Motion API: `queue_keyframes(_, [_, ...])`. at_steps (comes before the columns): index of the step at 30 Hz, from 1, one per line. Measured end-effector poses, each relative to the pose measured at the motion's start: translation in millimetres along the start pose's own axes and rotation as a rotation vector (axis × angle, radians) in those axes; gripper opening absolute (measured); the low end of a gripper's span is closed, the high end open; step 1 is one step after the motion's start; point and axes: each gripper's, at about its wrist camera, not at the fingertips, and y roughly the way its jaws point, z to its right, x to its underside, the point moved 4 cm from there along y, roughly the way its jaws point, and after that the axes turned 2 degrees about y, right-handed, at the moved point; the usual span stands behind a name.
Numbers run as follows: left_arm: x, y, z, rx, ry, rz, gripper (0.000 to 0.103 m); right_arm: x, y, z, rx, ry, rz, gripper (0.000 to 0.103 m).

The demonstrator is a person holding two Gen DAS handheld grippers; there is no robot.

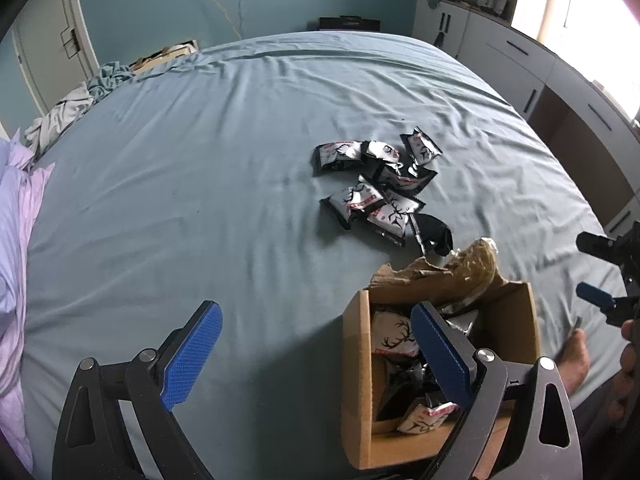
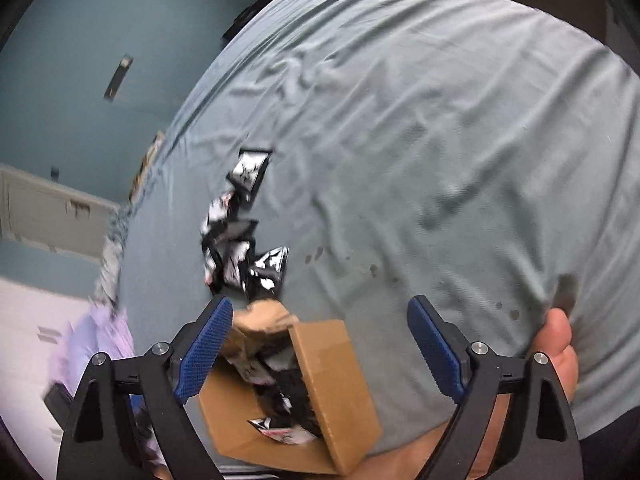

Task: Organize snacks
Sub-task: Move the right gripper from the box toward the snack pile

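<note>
Several packets [image 1: 374, 184] are still lying loose on the sheet [image 1: 200, 168], centre-right of the left view, w/ more already sitting in the box [image 1: 360, 380] at lower right. In the right view the same pile [image 2: 240, 236] is showing mid-left, blurred, and the box [image 2: 340, 380] is sitting at bottom centre.

Both tongs are gaping wide and carrying nothing. Left gripper [image 1: 316, 356] is hovering low in frame, its right finger overlapping the box mouth. Right gripper [image 2: 320, 356] is hanging above the box; it's also peeking in at the right edge of the left view [image 1: 600, 280].

Risks, as I'm judging them:
- Box is resting on soft bedding, so a finger nudging its wall is prob. going to tip or slide it, spilling packets back out.
- Torn flap [image 1: 420, 276] and crumpled plastic [image 1: 476, 264] are crowding the box's far rim, nearest the pile; a packet brought over that side is likely catching there and dropping short.
- Packets are overlapping and look slick; a pinch on one is apt to be dragging a neighbour or slipping off.
- Sheet is wrinkled, so a low pinch may be grabbing fabric too.
- Both grippers are working near the same box, so they risk clashing.
- Bare foot [image 1: 576, 356] is lying just beside the box, so it could bump it.
</note>
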Motion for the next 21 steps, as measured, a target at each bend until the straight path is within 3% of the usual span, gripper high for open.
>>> queue_keyframes(2, [0.1, -0.9, 0.1, -0.005, 0.002, 0.003, 0.097, 1.1, -2.5, -0.2, 0.041, -0.015, 0.008, 0.089])
queue_keyframes(6, [0.0, -4.1, -1.8, 0.003, -0.008, 0.011, 0.097, 3.0, -31.2, -21.7, 0.082, -0.117, 0.121, 0.089])
queue_keyframes(10, [-2.5, -5.2, -3.2, 0.0, -0.013, 0.03, 0.097, 4.1, -48.0, -55.9, 0.159, -0.363, 0.174, 0.089])
queue_keyframes(13, [-5.8, -8.1, -3.3, -0.026, -0.009, 0.063, 0.097, -0.6, -55.9, -78.7, 0.291, -0.572, 0.297, 0.089])
queue_keyframes(17, [-11.3, -9.1, -3.9, -0.046, -0.016, 0.095, 0.097, -1.5, -38.9, -87.3, 0.468, -0.698, 0.451, 0.089])
queue_keyframes(21, [-15.8, -0.4, -4.5, -0.034, -0.035, 0.072, 0.097, 4.0, -1.2, -92.7, 0.597, -0.784, 0.389, 0.089])
